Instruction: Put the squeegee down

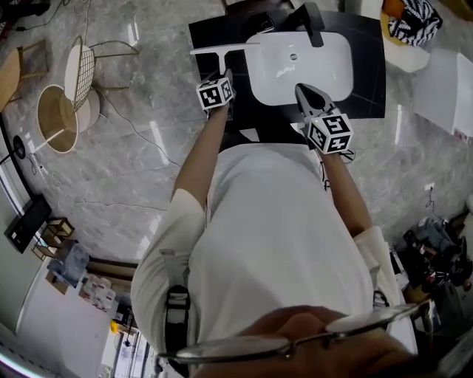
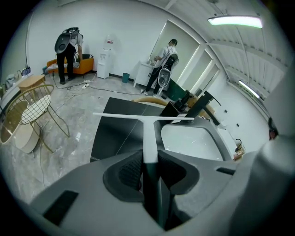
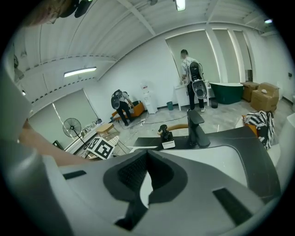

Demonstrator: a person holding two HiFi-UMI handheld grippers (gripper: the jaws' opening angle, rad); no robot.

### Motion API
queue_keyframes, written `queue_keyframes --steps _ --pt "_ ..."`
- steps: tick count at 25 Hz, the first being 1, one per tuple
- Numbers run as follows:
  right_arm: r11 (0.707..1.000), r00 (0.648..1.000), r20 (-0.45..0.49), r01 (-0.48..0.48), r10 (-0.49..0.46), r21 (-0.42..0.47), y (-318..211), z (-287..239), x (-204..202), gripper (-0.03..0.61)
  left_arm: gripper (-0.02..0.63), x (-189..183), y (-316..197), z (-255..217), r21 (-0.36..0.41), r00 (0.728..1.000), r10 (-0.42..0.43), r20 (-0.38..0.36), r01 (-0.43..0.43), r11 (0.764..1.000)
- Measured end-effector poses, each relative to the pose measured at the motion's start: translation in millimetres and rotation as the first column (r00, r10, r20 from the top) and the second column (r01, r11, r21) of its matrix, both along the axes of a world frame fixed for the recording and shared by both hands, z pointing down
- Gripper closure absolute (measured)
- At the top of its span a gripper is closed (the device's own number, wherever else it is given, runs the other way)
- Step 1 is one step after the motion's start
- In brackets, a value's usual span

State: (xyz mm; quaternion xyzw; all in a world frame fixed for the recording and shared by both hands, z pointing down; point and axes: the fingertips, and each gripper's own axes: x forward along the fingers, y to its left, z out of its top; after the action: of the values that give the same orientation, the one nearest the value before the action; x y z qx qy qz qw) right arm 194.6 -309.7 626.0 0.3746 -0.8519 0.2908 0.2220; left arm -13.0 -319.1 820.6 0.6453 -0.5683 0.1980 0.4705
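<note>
A white T-shaped squeegee (image 1: 222, 50) hangs over the left part of the black countertop (image 1: 366, 88), its blade just left of the white sink (image 1: 295, 70). My left gripper (image 1: 227, 75) is shut on its handle. In the left gripper view the handle (image 2: 150, 138) runs out from between the jaws of the left gripper (image 2: 150, 159), with the blade (image 2: 143, 117) crosswise ahead. My right gripper (image 1: 309, 94) hovers over the sink's near rim, shut with nothing in it. In the right gripper view the right gripper (image 3: 148, 152) shows its tips meeting, with the sink basin (image 3: 230, 159) behind them.
A black faucet (image 1: 310, 22) stands at the sink's far side, with a small black bottle (image 3: 165, 134) to its left. A wire chair (image 1: 81, 70) and round wooden stools (image 1: 55, 118) stand on the marble floor at left. Two people (image 2: 69, 46) work far off.
</note>
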Motion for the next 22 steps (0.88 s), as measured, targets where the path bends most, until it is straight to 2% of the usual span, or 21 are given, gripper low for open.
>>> queue_keyframes --steps 6,15,17,22 --pt "0.996 0.997 -0.012 0.069 -0.070 -0.048 -0.3 21.1 -0.9 0.574 0.521 4.7 9.0 24.5 -0.071 0.995 0.009 0.096 -0.002 0.997" --pt "0.991 0.994 -0.016 0.108 -0.110 -0.083 -4.7 36.9 8.8 0.574 0.520 2.1 8.5 38.3 -0.080 0.974 0.022 0.226 -0.004 0.997" --pt "0.990 0.993 -0.013 0.115 -0.117 -0.087 -5.1 38.8 9.3 0.574 0.520 0.7 6.2 40.1 -0.067 0.972 0.012 0.234 0.004 0.998" --pt "0.986 0.991 -0.010 0.132 -0.133 -0.099 -3.7 43.6 15.7 0.574 0.520 10.2 12.7 38.9 -0.095 0.972 0.016 0.234 0.007 0.995"
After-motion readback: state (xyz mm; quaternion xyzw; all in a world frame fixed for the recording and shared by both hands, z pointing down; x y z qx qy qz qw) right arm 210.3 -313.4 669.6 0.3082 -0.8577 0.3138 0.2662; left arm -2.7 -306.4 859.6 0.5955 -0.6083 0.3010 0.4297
